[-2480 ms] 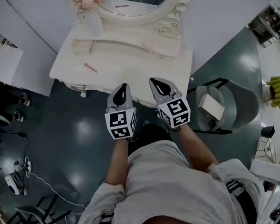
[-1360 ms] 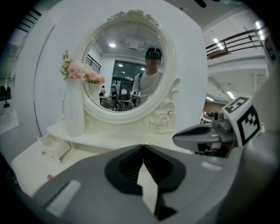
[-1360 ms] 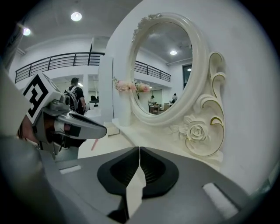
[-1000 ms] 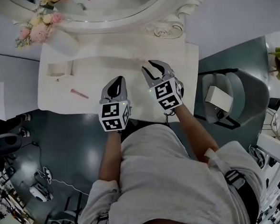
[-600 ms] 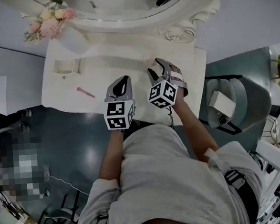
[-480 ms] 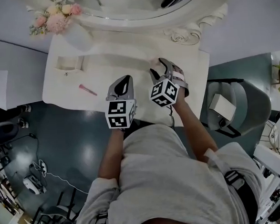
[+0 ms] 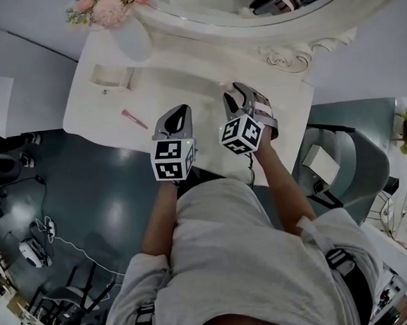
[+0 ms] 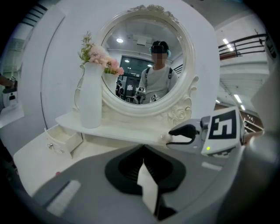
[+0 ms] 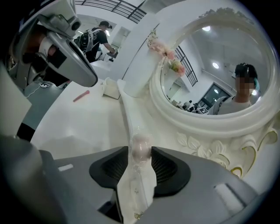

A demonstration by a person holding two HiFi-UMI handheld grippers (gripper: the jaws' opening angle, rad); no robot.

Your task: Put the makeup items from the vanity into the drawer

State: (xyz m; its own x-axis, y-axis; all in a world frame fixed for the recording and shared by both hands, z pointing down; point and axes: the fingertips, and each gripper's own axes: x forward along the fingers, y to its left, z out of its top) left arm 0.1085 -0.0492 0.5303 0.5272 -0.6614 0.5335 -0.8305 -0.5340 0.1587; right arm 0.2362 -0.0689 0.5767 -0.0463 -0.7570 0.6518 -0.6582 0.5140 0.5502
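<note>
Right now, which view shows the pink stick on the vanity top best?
Head view: the pink stick lies whole on the vanity top. The right gripper view shows it small and far off; the left gripper view, barely a pink speck low at left.

vanity (image 7: 184, 83) under both tongs; right gripper (image 7: 234, 90) brackets a capped tube (image 9: 140, 148); makeup stick (image 7: 134, 119), drawer (image 7: 110, 76) and vase (image 7: 131, 37) left of left gripper (image 7: 178, 111); mirror (image 7: 227, 4) ahead.

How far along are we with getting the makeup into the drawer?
Done: nothing shows inside the open drawer. In hand: the right gripper has just been closing on a pale pink makeup item at the shelf. Left: carrying it over, plus the pink stick on the vanity top.
</note>
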